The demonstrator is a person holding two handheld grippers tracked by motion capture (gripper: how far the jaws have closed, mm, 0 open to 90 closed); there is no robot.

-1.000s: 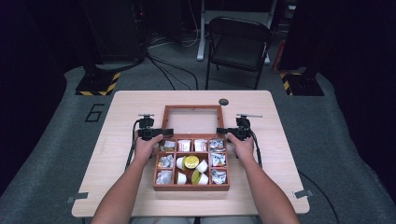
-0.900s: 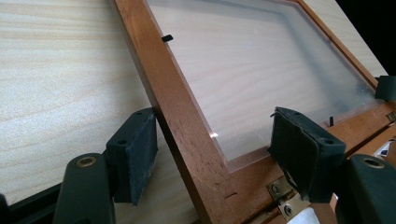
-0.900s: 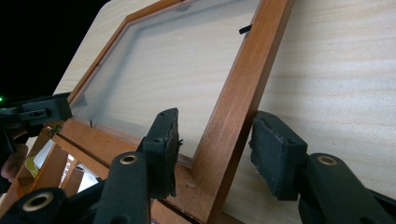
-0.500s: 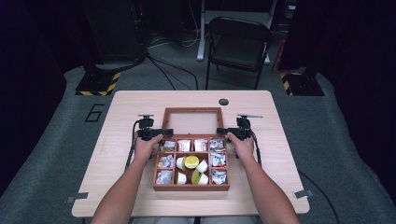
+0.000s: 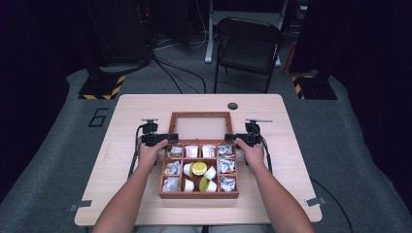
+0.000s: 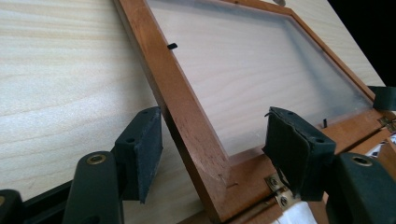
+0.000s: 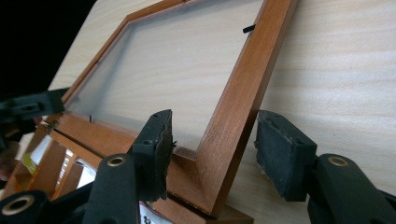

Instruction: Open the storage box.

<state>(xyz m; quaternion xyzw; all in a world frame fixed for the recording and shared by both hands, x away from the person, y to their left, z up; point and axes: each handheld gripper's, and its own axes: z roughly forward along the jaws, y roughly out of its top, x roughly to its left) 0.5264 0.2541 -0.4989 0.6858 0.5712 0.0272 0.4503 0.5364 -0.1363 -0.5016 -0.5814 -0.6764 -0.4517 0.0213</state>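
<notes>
— Grippers first: what are they doing?
— Left gripper (image 6: 212, 149) is straddling the lid (image 5: 200, 127) frame's left rail, jaws just closing, pads not pressing. Right gripper (image 7: 212, 149) is straddling the right rail, jaws just opening.
— Around them?
— Table (image 5: 145, 104) is carrying the box (image 5: 199, 194); lid is lying open behind it. Chair (image 5: 248, 46) is standing far back.
</notes>
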